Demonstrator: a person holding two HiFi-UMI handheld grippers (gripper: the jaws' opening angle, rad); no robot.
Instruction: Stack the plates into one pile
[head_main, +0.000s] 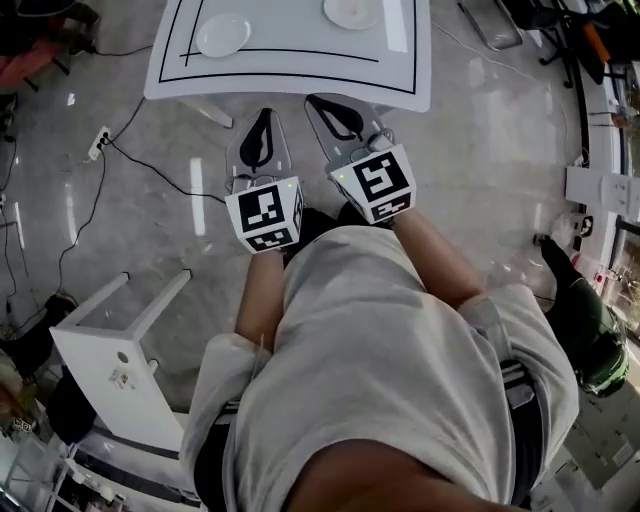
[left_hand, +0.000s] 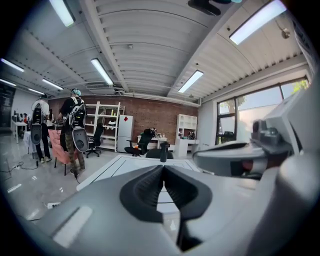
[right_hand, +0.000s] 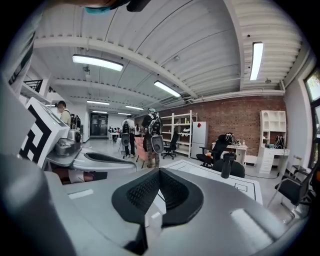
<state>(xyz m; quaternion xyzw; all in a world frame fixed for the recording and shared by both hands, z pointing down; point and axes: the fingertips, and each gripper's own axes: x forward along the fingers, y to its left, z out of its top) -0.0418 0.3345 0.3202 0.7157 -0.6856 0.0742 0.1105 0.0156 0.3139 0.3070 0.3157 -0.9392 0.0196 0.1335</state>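
Grey shirt (head_main: 400, 380) fills the bottom of the head view, because the person is looking straight down over it. At the lower left is a white piece of furniture (head_main: 110, 360), and a black cable (head_main: 150, 168) runs over the floor above it.

Near the middle, the left gripper (head_main: 265, 118) sticks out in front of its marker cube (head_main: 265, 213). Its jaws are pressed together with nothing between them. Just to its right is the right gripper (head_main: 320, 105). Its jaws are pressed together too, and it holds nothing. Both point at the white table (head_main: 300, 75) at the top of the frame, but their tips are over the floor, not over the table yet.

Two white plates lie on that table, well apart. The left plate (head_main: 223, 35) is at the upper left of the tabletop. The right plate (head_main: 352, 12) is at the top edge of the frame and is partly cut off. No plate is on top of another, so the pile is not started.

The job right now looks like getting close to the table. To do it well, I think the person should step up near the table edge first, so no long reach is needed. Then one gripper has to open its jaws before it gets to a plate, since closed jaws would only push the plate away. It should come in low and flat at the plate's rim and pinch the rim firmly. A thin, smooth plate may slip or tip, so a slow, level lift is probably best. Then it can be set down gently on the other plate.
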